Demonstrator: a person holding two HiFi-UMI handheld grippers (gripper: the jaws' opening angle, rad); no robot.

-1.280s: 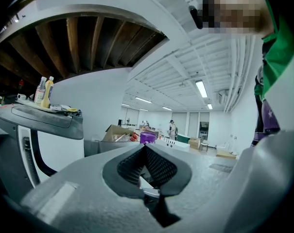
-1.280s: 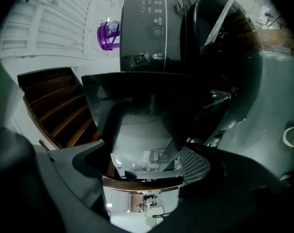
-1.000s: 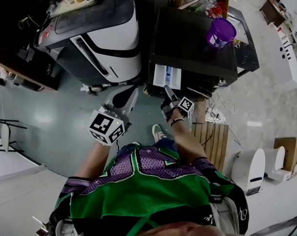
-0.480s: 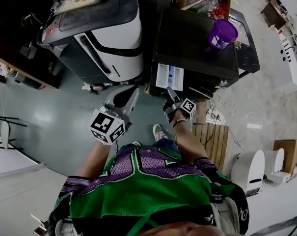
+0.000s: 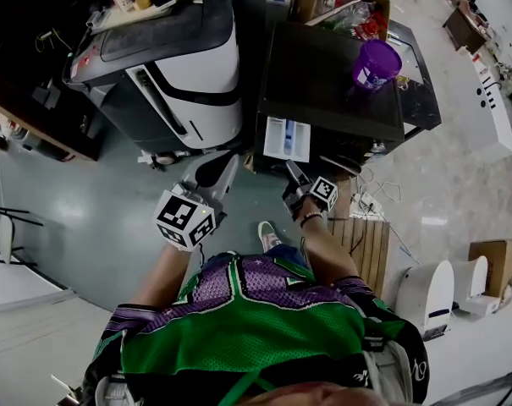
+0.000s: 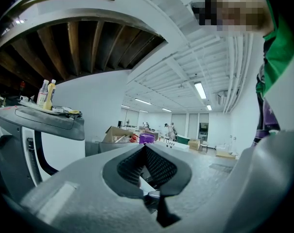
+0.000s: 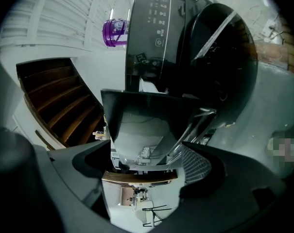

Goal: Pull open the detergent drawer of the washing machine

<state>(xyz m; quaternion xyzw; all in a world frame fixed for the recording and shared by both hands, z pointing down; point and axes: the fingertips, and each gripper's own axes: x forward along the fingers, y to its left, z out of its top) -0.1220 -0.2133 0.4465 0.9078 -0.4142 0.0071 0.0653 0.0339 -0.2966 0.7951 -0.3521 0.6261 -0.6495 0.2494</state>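
Gripping the drawer (image 5: 287, 138) with the right gripper (image 5: 294, 172), partly out of the washer (image 5: 332, 83). Holding the left gripper (image 5: 227, 166) shut, empty, nearby.

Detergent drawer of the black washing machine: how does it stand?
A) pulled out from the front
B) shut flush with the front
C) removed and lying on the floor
A: the white detergent drawer juts out from the black washing machine, its front between the jaws of the right hand-held gripper.
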